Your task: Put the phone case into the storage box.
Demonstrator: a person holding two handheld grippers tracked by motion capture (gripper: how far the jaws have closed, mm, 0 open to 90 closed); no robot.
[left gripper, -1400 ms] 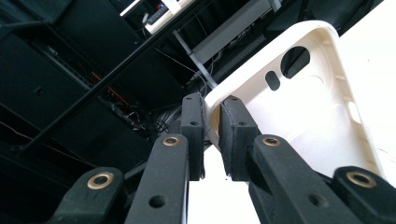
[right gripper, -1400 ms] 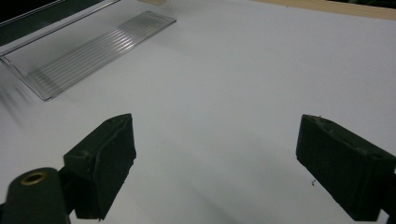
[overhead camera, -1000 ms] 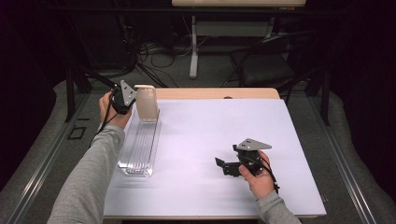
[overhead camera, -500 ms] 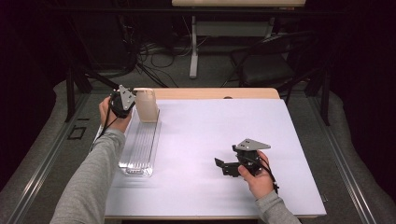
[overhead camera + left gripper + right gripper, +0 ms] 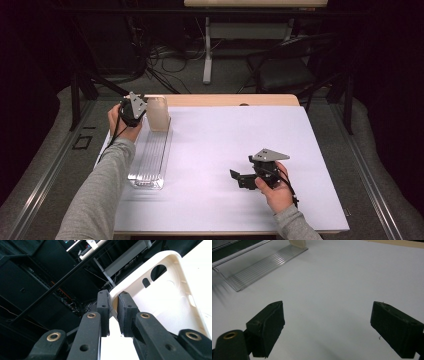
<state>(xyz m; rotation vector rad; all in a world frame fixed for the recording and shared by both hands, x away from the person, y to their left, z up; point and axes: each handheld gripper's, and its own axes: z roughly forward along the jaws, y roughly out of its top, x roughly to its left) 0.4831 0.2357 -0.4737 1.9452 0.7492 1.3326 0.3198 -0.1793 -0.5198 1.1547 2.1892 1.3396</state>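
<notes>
A cream phone case (image 5: 157,114) stands upright at the far end of a clear ribbed tray (image 5: 150,160) on the left of the white table (image 5: 225,135). My left gripper (image 5: 145,108) is shut on the case's left edge. In the left gripper view the two pads of the left gripper (image 5: 113,298) pinch the rim of the case (image 5: 170,297), whose hollow inside and camera cut-out face the camera. My right gripper (image 5: 239,179) rests low over the table's right half, jaws wide open and pointing left. Nothing lies between the jaws of the right gripper (image 5: 328,312).
The right gripper view looks across bare table to the tray (image 5: 262,267) and the foot of the case (image 5: 298,243). A wooden strip (image 5: 235,100) runs along the table's far edge. Behind it are a chair (image 5: 285,70) and cables on the floor.
</notes>
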